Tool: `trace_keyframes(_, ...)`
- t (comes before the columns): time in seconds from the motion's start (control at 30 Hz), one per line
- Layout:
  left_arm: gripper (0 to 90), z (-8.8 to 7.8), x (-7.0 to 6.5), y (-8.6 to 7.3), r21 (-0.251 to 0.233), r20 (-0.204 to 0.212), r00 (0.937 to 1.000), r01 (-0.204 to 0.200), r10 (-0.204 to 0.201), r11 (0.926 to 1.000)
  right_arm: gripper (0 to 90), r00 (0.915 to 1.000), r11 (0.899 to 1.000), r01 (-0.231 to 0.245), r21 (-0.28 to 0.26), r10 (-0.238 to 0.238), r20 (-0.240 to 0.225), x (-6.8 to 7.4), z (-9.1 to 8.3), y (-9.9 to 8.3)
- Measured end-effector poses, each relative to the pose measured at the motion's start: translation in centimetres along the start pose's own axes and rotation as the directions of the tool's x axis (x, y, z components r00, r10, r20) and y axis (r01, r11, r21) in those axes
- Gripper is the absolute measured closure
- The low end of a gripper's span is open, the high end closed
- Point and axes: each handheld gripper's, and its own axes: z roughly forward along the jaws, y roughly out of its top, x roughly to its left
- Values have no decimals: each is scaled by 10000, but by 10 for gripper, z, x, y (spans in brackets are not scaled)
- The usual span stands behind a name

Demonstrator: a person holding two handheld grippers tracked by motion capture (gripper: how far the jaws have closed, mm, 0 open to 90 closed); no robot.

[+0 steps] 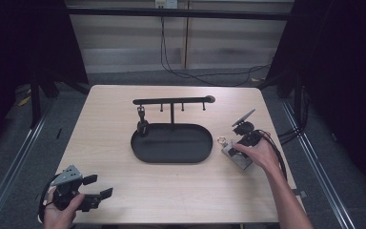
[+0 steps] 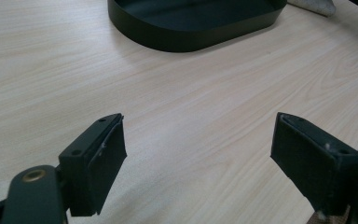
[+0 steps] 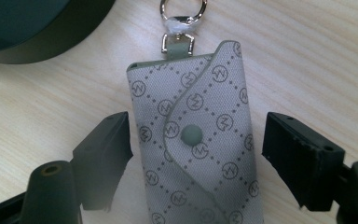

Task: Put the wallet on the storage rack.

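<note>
A grey patterned key pouch (image 3: 191, 140) with a snap button and a metal ring (image 3: 182, 9) lies flat on the wooden table, just right of the black oval tray (image 1: 138, 148). My right gripper (image 3: 198, 123) is open, its two jaws standing either side of the pouch with a thin gap on each side. In the high view the pouch (image 1: 237, 157) sits under that gripper (image 1: 235, 151), with the ring (image 1: 221, 140) pointing toward the tray. My left gripper (image 1: 101, 186) rests near the table's front left corner, open with nothing between its jaws (image 2: 198, 126).
A black T-shaped hook rack (image 1: 171, 101) rises from the tray's far side, and a small dark item (image 1: 142, 125) hangs from its left hook. The tray's wall (image 2: 191, 39) lies ahead of the left gripper. Cables run across the floor behind the table.
</note>
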Motion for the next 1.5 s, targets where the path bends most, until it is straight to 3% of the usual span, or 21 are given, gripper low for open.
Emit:
trace_keyframes(0.27,177,1,1,0,60,49,10000,41,-41,10000,251,10000,9985,18,553,-16,-36,-1,11,3)
trace_keyframes(0.77,177,2,2,1,178,94,9999,57,-59,9998,253,9996,9947,257,994,-270,118,1,22,4)
trace_keyframes(1.0,177,3,2,1,212,107,9999,44,-46,9998,299,9992,9953,-137,956,100,389,2,21,4)
trace_keyframes(1.5,177,2,2,1,253,145,9999,34,-38,9997,327,9960,9933,-893,734,898,-36,-3,0,0)
